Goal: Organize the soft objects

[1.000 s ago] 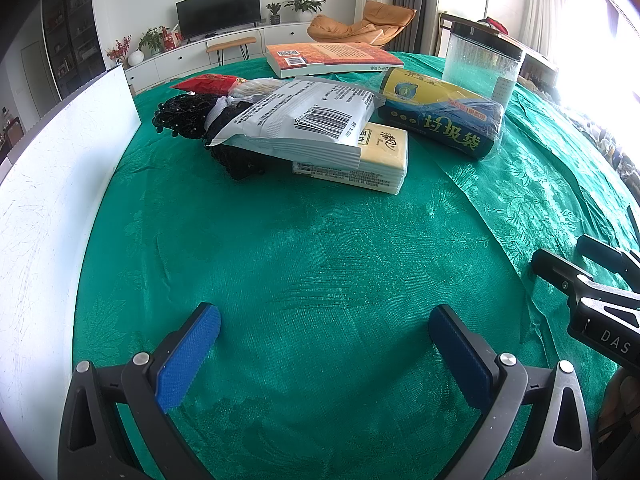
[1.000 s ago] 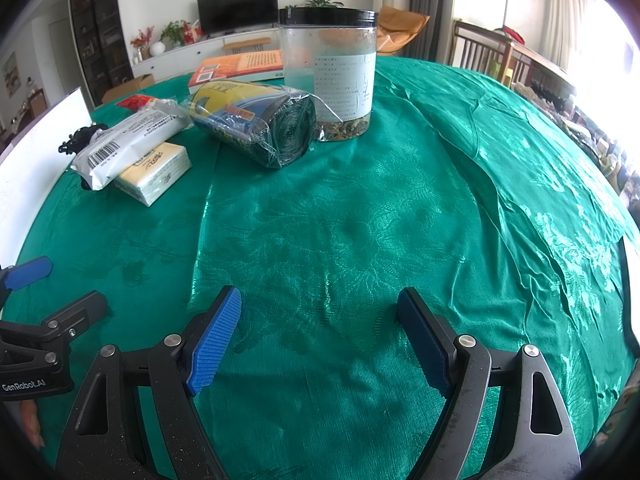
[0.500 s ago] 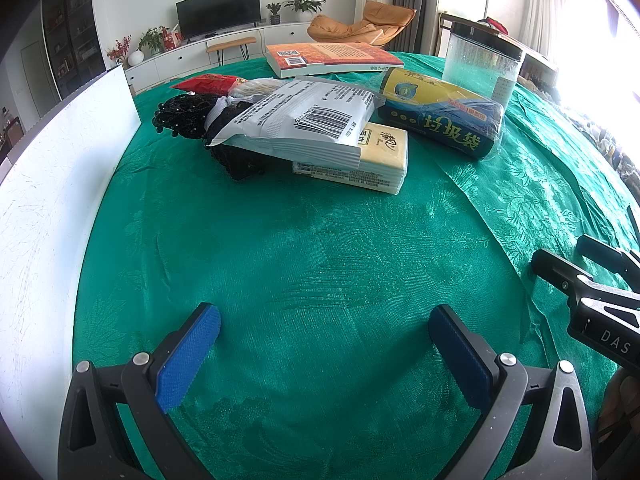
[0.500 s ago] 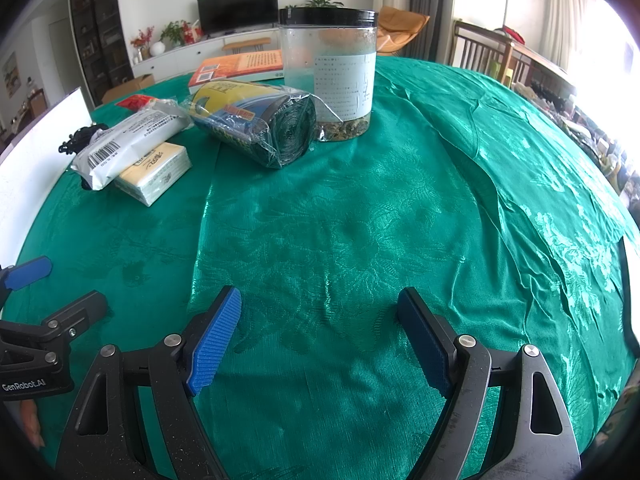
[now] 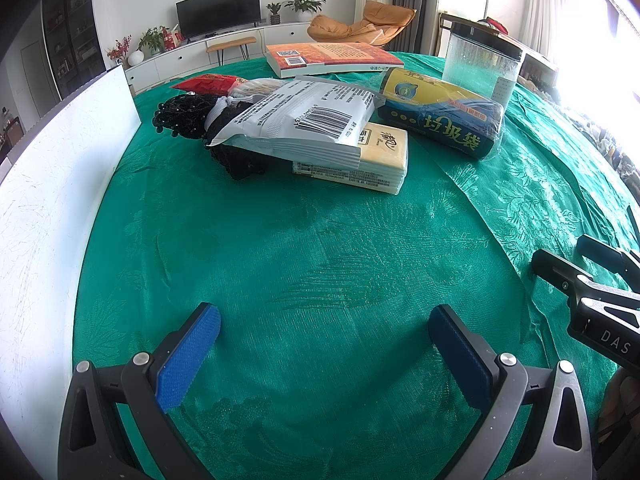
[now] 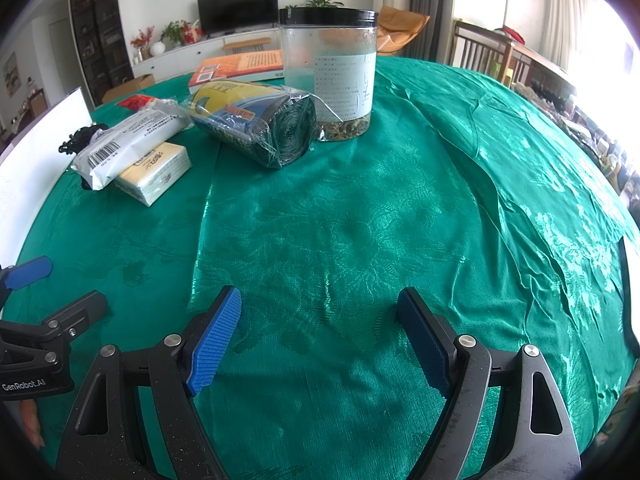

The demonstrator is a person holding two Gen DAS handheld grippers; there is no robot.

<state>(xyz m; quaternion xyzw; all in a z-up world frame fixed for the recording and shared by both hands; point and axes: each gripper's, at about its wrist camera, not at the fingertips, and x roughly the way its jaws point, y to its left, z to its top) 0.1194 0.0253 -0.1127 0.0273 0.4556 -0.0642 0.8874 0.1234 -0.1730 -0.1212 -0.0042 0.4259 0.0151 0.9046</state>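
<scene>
Both hand-held grippers (image 5: pixel 324 344) (image 6: pixel 320 336) stay spread, unmoved; nothing shifted.

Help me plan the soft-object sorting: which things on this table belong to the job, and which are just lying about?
Likely for the job (soft):
- grey pouch
- tissue pack
- black beaded fabric
- roll of bin bags
- red packet, contents unclear

Just lying about (rigid):
- book
- clear jar
- white board
</scene>
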